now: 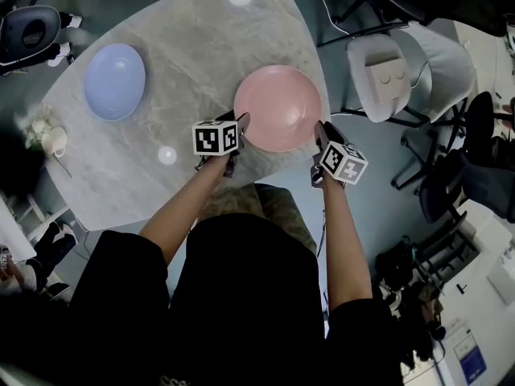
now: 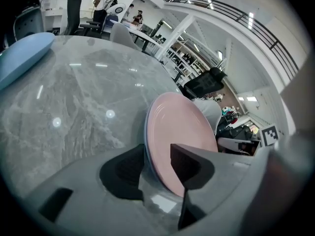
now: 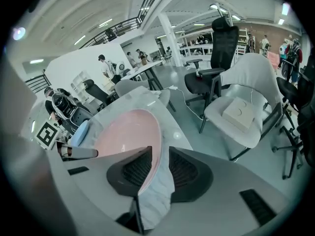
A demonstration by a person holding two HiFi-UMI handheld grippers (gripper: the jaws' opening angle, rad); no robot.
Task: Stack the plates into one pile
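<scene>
The pink plate (image 1: 278, 107) lies on the tabletop (image 1: 185, 55) at my near edge, with the blue plate (image 1: 115, 81) well apart. My forearms (image 1: 189, 199) reach forward and down. My left gripper (image 1: 241, 124) and right gripper (image 1: 319, 130) straddle opposite rims, jaws slack, not clamped.

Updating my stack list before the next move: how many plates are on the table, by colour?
Pink plate: 1
Blue plate: 1
Total: 2
</scene>
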